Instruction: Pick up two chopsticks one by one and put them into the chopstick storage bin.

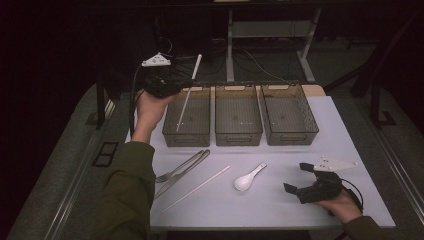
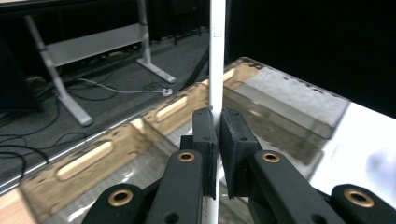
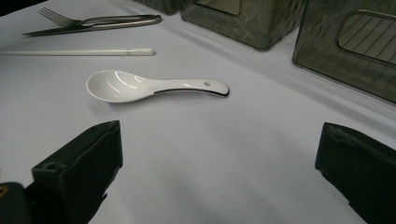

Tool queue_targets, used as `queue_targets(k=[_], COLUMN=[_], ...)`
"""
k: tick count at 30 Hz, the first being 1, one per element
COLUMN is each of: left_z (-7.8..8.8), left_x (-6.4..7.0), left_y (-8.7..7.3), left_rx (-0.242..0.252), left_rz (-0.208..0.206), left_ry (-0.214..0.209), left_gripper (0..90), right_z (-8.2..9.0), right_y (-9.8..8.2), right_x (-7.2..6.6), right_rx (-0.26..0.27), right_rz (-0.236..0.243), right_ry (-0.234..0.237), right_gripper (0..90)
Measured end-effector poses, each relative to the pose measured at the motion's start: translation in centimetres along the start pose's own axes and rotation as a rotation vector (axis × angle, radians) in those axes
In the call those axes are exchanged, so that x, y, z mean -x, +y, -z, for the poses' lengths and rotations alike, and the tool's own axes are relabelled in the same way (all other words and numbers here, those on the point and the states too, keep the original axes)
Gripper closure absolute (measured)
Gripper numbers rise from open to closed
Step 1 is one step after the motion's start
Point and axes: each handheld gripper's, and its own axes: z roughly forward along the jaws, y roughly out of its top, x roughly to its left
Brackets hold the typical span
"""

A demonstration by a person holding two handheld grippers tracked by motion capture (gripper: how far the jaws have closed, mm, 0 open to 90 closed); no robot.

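- White chopstick (image 1: 189, 93): slim, smooth rod, hanging tilted over the leftmost bin (image 1: 187, 116), lower tip inside it, upper end sticking up past the rim. Probably being carried in to be sorted there.
- Left gripper (image 1: 176, 86): its black fingers (image 2: 206, 135) are closing tight on the chopstick near mid-length, no visible gap beyond the rod itself. The mid-length pinch is likely keeping the rod from swinging.
- Leftmost bin: smoky translucent plastic, ribbed floor, slot handles on the end walls; two matching bins (image 1: 263, 112) are standing in a row beside it, touching or nearly so.
- Second chopstick (image 1: 196, 188): lying flat on the desk (image 1: 270, 200), diagonal, apart from the bins; seemingly waiting its turn.
- Fork and knife (image 1: 181, 170): metal, glossy, resting together left of the flat chopstick.
- Spoon (image 3: 149, 87): glazed white ceramic, deep bowl, small hole in the handle, lying bowl-up just ahead of the right gripper.
- Right gripper (image 1: 305, 179): resting low on the desk, fingers (image 3: 79, 165) spread wide, holding nothing; looks parked facing the spoon.
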Motion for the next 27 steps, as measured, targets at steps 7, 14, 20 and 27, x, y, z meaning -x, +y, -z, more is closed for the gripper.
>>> queue_targets(k=[7, 14, 20, 27], left_z=[-0.4, -1.3, -2.2, -3.0], left_x=[-1.9, -2.8, -3.4, -3.4], left_y=[-1.8, -4.2, -6.0, -7.1], left_rx=[-0.031, -0.083, -0.131, -0.134], left_rz=[0.02, 0.04, 0.063, 0.086], left_ry=[0.031, 0.045, 0.048, 0.048], left_gripper=[84.0, 84.0, 83.9, 83.8], right_z=[0.0, 0.0, 0.0, 0.0], right_y=[0.0, 0.0, 0.0, 0.0], right_x=[0.0, 0.0, 0.1, 0.1], right_rx=[-0.001, -0.002, -0.003, -0.002], right_rz=[0.0, -0.004, -0.005, -0.004], right_ry=[0.001, -0.001, -0.002, -0.001], right_gripper=[0.7, 0.6, 0.7, 0.7])
